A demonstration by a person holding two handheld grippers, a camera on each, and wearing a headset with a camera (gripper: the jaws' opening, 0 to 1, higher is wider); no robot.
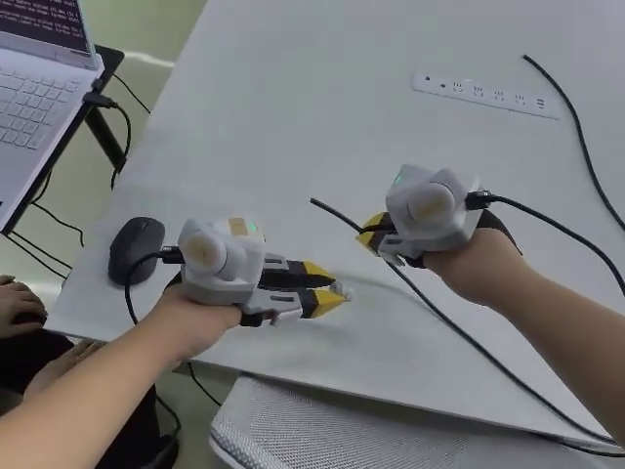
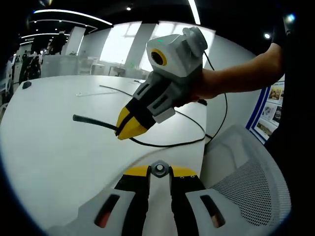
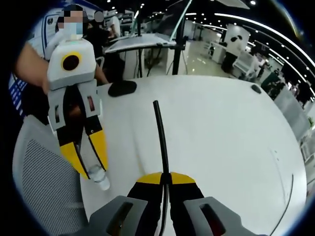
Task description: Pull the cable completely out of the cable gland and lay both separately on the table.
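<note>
Your right claw [image 3: 165, 179] clamps the cable [image 3: 160, 132], left claw [image 1: 335, 292] the gland [image 2: 159, 168]; they look parted. Next, lay both apart on the tabletop [image 1: 293, 98].

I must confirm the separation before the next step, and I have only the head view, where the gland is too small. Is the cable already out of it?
Observer: Yes. In the right gripper view the gland sits at the tip of the left gripper, and the cable ends apart from it.
Operator: Is the right gripper closed on the cable?
Observer: Yes. Its own view shows the right gripper shut on the cable, the free end reaching beyond.
Operator: And the gland?
Observer: The left gripper view shows it pinched between the shut jaws, round face toward the camera.
</note>
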